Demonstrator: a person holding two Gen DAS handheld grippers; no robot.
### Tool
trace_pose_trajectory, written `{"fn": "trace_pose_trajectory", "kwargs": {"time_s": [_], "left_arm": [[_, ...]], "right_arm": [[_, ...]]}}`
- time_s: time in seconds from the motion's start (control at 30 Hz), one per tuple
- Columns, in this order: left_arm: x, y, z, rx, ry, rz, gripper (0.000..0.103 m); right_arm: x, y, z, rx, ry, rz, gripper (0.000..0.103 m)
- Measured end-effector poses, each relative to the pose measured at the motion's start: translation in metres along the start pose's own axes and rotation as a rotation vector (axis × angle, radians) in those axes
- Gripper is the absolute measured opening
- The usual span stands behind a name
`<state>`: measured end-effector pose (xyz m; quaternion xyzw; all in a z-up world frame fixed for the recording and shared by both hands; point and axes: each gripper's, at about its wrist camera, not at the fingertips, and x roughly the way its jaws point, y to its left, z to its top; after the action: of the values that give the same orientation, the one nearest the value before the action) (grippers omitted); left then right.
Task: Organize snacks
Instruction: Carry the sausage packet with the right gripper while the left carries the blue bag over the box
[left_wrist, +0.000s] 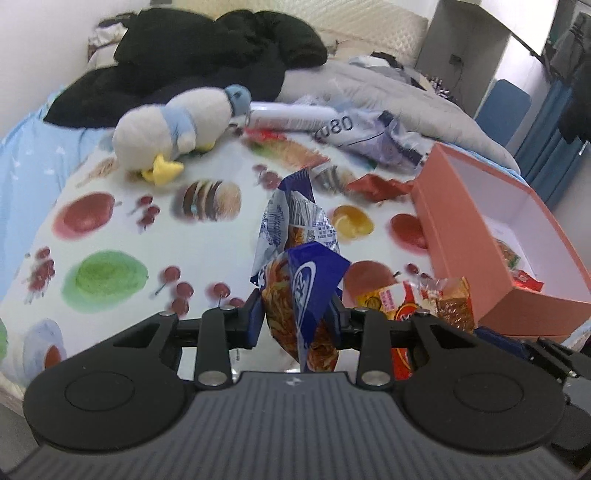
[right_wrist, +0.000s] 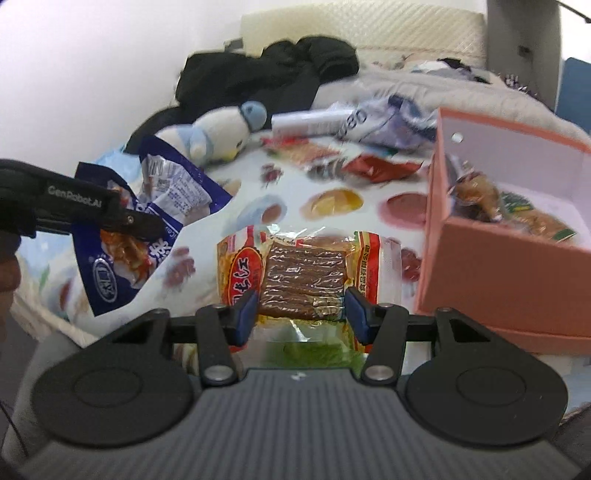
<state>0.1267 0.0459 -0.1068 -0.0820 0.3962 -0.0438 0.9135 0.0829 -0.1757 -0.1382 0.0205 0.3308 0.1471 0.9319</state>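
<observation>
My left gripper (left_wrist: 295, 308) is shut on a blue snack bag (left_wrist: 295, 229), which stands up crumpled between the pads above the fruit-print cloth (left_wrist: 122, 236). The right wrist view shows the same bag (right_wrist: 162, 192) at the left, hanging from the left gripper (right_wrist: 144, 221). My right gripper (right_wrist: 301, 312) is shut on a red-and-yellow packet of brown strips (right_wrist: 303, 273), with a pad pressing each side. That packet (left_wrist: 399, 301) hangs just left of the open pink box (left_wrist: 461, 236). The box (right_wrist: 498, 273) holds several snacks.
A white and blue plush penguin (left_wrist: 177, 125) lies at the back of the cloth. Behind it are black clothes (left_wrist: 207, 55) and a grey quilt (left_wrist: 388, 92). A white tube (left_wrist: 291, 116), crumpled wrappers and a red wrapper (left_wrist: 376, 184) lie near the box's far end.
</observation>
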Motion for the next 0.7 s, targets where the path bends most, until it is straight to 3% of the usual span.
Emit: {"fn": "trace_pose_trajectory", "kwargs": {"time_s": [0.7], "left_arm": [[-0.064,-0.080,0.011,0.040,-0.076,-0.150,0.039]], "right_arm": [[-0.109,-0.046,0.036,0.146,-0.164,-0.090,0.054]]}}
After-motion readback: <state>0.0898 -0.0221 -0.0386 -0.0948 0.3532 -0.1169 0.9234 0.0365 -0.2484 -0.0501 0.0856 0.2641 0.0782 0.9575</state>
